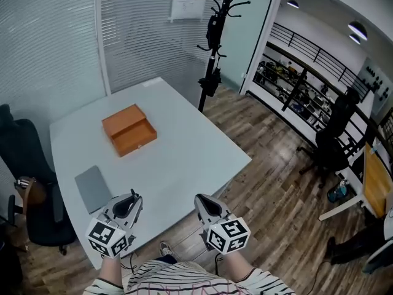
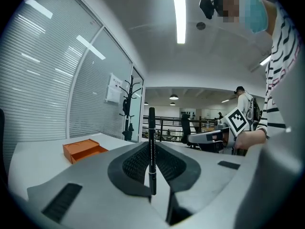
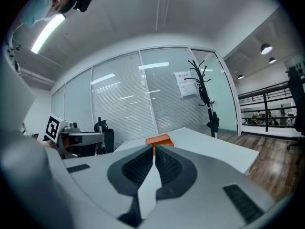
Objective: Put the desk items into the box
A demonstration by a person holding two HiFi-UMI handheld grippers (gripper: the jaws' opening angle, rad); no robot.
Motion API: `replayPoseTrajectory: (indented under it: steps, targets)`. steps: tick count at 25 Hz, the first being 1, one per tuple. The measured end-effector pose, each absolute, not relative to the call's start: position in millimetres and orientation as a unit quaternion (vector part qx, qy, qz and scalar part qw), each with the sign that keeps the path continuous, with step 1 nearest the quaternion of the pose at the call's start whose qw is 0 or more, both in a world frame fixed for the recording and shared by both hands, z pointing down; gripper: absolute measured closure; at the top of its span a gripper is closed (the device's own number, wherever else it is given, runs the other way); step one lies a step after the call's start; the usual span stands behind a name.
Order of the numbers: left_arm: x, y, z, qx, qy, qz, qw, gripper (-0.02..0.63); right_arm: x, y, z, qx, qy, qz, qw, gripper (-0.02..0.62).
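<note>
An orange box (image 1: 129, 129) with its drawer pulled open stands on the pale table (image 1: 184, 158), far ahead of both grippers. A flat grey pad (image 1: 92, 188) lies near the table's left front corner. My left gripper (image 1: 130, 201) hovers at the front edge, beside the pad, shut on a black pen (image 2: 151, 147) that stands upright between the jaws. The orange box (image 2: 83, 149) shows to its left. My right gripper (image 1: 203, 203) is alongside, shut with nothing in it (image 3: 154, 149); the orange box (image 3: 158, 140) peeks just past its tips.
A black office chair (image 1: 24, 183) stands at the table's left side. A black coat stand (image 1: 214, 48) rises beyond the far right corner. Glass walls with blinds run behind the table. Wooden floor (image 1: 276, 189) lies to the right.
</note>
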State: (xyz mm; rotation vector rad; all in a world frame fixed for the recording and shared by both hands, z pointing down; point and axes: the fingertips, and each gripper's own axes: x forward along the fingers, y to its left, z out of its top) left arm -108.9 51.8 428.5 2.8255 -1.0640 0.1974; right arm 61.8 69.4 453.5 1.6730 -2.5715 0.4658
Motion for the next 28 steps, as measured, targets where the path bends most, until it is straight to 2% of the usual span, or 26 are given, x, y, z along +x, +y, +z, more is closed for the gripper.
replayPoseTrajectory:
  steps: [9,28]
  targets:
    - [-128.4,-28.1,434.7,0.932,-0.351,0.049,0.079,0.554,42.2,-22.1,450.4,0.536,-0.830,0.147,0.033,0.568]
    - [-174.6,-94.7,457.4,0.893,-0.433,0.067,0.099,0.554,-3.1,-123.6,475.8,0.455,-0.873,0.166,0.061,0.568]
